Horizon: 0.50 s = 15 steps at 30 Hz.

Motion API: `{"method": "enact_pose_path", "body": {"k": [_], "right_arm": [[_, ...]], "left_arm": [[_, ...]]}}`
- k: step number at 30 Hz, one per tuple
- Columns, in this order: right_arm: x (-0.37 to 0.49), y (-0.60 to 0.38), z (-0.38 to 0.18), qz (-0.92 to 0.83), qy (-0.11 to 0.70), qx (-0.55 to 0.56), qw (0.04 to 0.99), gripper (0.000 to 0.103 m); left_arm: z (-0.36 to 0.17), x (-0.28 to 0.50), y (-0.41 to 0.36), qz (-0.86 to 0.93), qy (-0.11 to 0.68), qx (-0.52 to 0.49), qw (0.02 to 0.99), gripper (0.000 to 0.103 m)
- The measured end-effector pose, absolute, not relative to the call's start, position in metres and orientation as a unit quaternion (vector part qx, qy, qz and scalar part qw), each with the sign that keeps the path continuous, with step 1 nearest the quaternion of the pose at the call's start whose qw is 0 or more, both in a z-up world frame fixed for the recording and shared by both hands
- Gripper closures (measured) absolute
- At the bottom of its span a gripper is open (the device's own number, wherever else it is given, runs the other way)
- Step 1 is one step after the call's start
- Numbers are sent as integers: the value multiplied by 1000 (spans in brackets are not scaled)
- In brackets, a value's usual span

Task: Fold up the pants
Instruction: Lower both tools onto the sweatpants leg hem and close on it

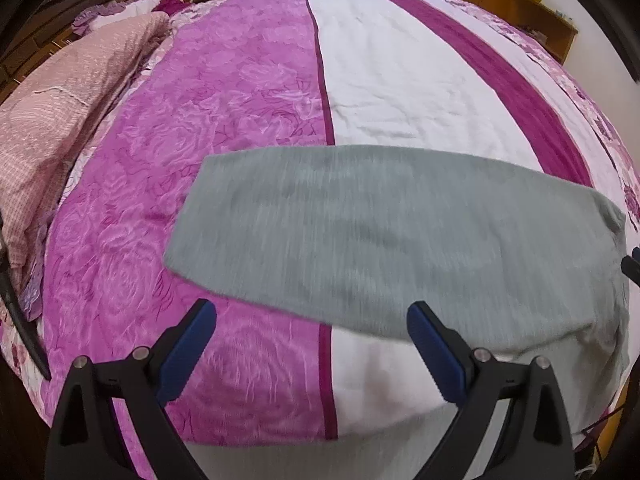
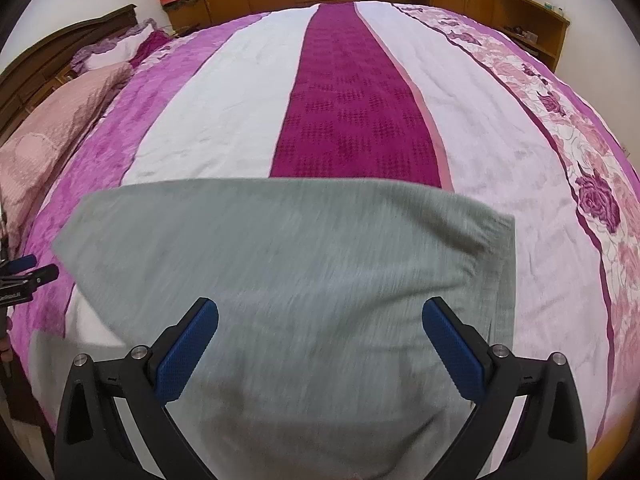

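Grey pants (image 1: 384,236) spread flat across the near edge of the bed (image 1: 248,128), crosswise over the striped cover, laid out smooth so an end can be picked up for a fold. Left gripper (image 1: 312,340) poised above the near hem, jaws wide apart, gripping nothing. Right gripper (image 2: 320,336) likewise over the waistband end, jaws spread and empty. Probably lining up for a grab.
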State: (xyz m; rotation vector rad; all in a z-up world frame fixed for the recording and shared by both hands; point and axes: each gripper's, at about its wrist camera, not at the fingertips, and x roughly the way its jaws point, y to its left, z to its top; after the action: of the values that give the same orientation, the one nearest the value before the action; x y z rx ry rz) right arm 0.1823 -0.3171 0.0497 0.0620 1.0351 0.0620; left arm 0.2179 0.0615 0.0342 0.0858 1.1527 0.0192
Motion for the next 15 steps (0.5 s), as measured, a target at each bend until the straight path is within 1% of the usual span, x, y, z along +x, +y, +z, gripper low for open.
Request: {"method": "enact_pose_path", "body": {"k": [6, 11, 15], "right_arm": [[211, -325, 45, 26, 497, 11, 867, 4], [237, -336, 37, 28, 505, 2, 863, 4], [261, -347, 28, 19, 514, -10, 858, 4]], "left_arm": [[26, 255, 63, 10, 550, 54, 833, 4], [11, 296, 69, -8, 564, 40, 825, 4], [-4, 327, 80, 4, 574, 58, 817, 4]]}}
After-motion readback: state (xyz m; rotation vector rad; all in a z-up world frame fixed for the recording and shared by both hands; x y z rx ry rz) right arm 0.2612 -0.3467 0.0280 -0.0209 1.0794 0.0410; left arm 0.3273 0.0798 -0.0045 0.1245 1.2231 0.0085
